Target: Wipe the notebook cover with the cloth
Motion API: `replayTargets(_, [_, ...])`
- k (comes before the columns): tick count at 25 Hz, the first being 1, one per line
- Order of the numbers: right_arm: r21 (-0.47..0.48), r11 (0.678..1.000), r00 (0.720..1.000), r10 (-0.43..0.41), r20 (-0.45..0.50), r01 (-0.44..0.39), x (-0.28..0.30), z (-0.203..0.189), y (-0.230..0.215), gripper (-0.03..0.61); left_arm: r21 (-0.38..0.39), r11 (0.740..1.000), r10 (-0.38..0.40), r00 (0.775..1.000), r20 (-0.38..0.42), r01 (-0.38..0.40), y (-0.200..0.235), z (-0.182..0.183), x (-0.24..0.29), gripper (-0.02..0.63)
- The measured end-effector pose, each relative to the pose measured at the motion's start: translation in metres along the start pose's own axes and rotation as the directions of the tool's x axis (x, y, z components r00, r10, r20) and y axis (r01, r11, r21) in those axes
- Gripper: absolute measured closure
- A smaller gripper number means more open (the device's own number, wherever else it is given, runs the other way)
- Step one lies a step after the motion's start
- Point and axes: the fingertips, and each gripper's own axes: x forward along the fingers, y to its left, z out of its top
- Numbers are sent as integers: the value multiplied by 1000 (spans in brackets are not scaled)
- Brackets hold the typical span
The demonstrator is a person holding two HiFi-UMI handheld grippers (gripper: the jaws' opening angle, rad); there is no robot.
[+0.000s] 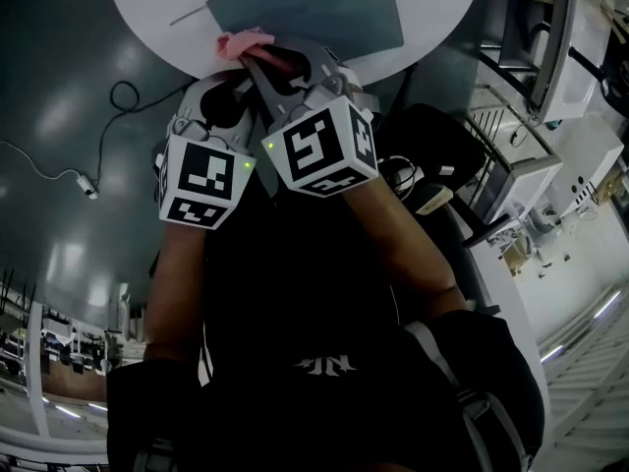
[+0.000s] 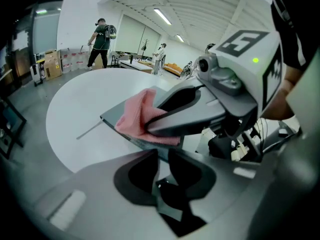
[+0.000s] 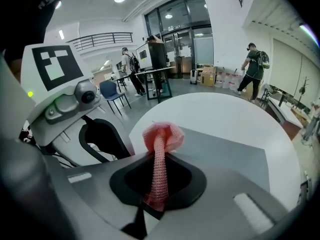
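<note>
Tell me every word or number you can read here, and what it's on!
No text here can be read clearly.
Shirt: pale logo, too blurred to read.
Marker cubes: black-and-white square patterns, not letters.
Cardboard boxes: any print is too small to read.
Notebook: no print showing.

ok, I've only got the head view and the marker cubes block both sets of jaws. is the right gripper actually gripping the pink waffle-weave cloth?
Observer: Yes. In the right gripper view, the right gripper is shut on the pink waffle-weave cloth, with a bunched end poking out past the tips.
Operator: and the left gripper, holding anything?
Observer: No. The left gripper view shows the left gripper open with nothing between its jaws. It is aimed toward the near edge of the flat grey notebook.
</note>
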Motion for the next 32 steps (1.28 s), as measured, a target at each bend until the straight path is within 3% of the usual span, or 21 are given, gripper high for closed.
replayTargets(13, [15, 991, 990, -133, -39, 133, -37, -32, -75, 546, 8, 1000, 6, 1000, -6, -6, -1, 1, -1, 540])
replayTargets(21, [22, 966, 964, -257, -75, 259, -65, -58, -134, 546, 12, 1000, 3, 1000, -6, -3, -1, 1, 0, 540])
replayTargets(32, [29, 931, 922, -357, -148, 365, -82, -77, -175, 546, 16, 1000, -5, 1000, -7, 5, -1, 0, -1, 540])
